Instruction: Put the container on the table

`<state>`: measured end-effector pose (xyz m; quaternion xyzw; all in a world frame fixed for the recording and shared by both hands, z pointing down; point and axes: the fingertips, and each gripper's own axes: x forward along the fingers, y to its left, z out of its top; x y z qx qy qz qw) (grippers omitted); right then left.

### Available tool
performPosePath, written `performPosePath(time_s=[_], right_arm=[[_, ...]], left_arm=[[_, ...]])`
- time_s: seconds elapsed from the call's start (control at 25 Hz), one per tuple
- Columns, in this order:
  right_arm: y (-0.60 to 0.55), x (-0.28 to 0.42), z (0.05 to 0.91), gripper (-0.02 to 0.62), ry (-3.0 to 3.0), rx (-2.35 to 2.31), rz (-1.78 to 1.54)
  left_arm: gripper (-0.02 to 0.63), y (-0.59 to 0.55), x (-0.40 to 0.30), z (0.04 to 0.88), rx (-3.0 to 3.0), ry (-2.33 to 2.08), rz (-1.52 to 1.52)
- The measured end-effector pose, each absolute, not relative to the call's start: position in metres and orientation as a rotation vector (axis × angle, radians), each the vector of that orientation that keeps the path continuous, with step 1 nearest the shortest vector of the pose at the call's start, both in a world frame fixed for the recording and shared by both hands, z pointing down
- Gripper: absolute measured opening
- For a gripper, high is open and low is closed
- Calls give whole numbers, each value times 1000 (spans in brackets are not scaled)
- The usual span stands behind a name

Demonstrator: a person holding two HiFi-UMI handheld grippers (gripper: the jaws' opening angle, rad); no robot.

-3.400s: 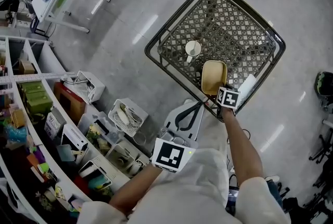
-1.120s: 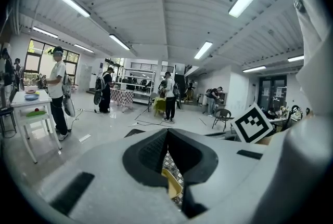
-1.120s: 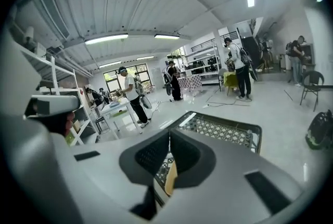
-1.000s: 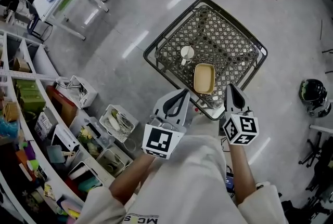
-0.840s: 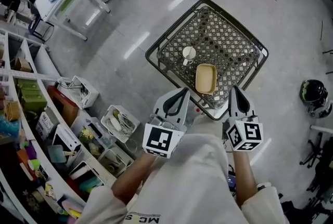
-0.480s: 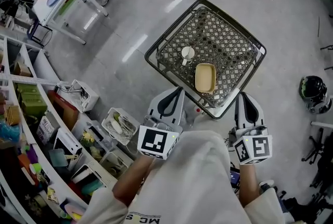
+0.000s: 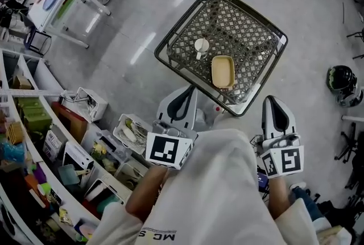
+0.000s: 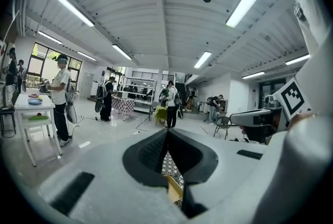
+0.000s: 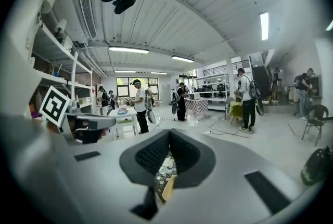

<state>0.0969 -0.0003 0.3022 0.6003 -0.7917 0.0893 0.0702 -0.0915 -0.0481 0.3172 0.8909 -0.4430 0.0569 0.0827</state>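
Nearest, at 6 o'clock in the head view, the left claw [image 7: 189, 91] and the right claw [image 7: 272, 100] point up the picture, each with its jaws pressed together on nothing. Just beyond them, at 12 o'clock, stands the metal lattice table [image 7: 250, 33]. The tan rectangular container [image 7: 223, 71] rests on the table's near part, apart from both claws. A white cup [image 7: 201, 45] stands at the container's 10 o'clock.

container [image 7: 223, 71]: tan yellow | table [image 7: 248, 31]: dark grey lattice mesh | cup [image 7: 201, 45]: white | floor [image 7: 318, 22]: pale grey
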Motion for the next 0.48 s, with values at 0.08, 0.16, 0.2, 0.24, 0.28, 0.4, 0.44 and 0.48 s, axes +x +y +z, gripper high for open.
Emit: performPosePath(time_s=[0.08,0.16,0.2,0.24,0.28,0.4,0.44,0.48], right_arm=[[1,92,303,20,-2387,1797,276],[-1,86,302,20,-2400,1766,276],[-2,83,302,20,-2407,1748,273],[-3,81,301,20,-2415,1732,270],[-5,80,301,20,-2421,1720,266],[-8,78,298,20,-2432,1709,252],[-8,76,298,20,-2435,1709,249],[-8,75,297,20,-2438,1706,246]], left_arm=[[23,-44,-93,318,2653,-1317,172],[23,-41,-93,319,2644,-1306,175],[23,-41,-93,319,2642,-1305,176],[23,-41,-92,318,2642,-1305,173],[23,-41,-91,318,2643,-1306,167],[23,-42,-89,315,2649,-1312,147],[23,-43,-89,313,2653,-1314,140],[23,-43,-90,312,2655,-1315,133]])
